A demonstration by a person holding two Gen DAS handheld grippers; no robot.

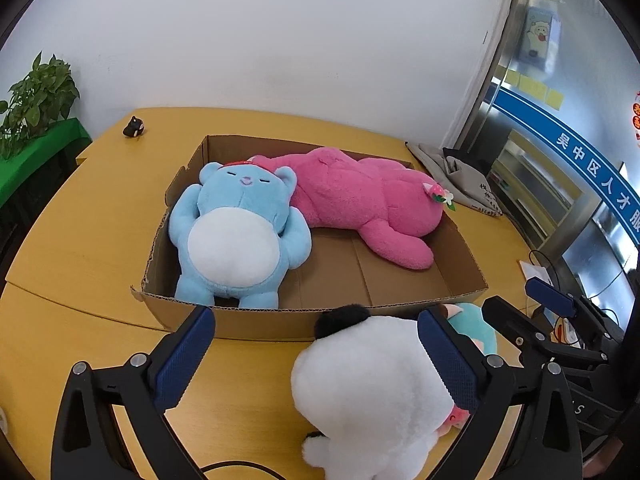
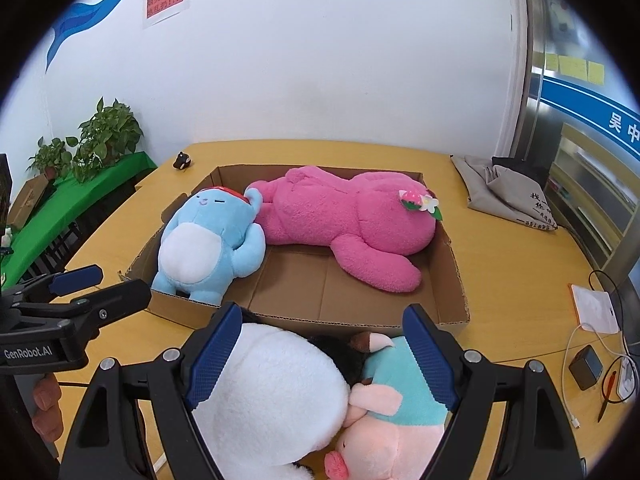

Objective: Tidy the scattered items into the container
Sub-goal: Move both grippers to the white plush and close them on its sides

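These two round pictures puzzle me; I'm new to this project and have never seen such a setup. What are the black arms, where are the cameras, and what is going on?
Each picture comes from a wide-angle camera fixed on a hand-held claw, looking forward between its two blue-padded fingers. A person holds one claw in each hand.

The left claw is open, with the white plush toy between its fingers. The right claw is also open, over the white toy and a pink pig plush in a teal top. Neither toy is gripped.

On the yellow table stands a cardboard box. A blue bear and a pink bear already lie inside. The two toys near the claws lie outside it.
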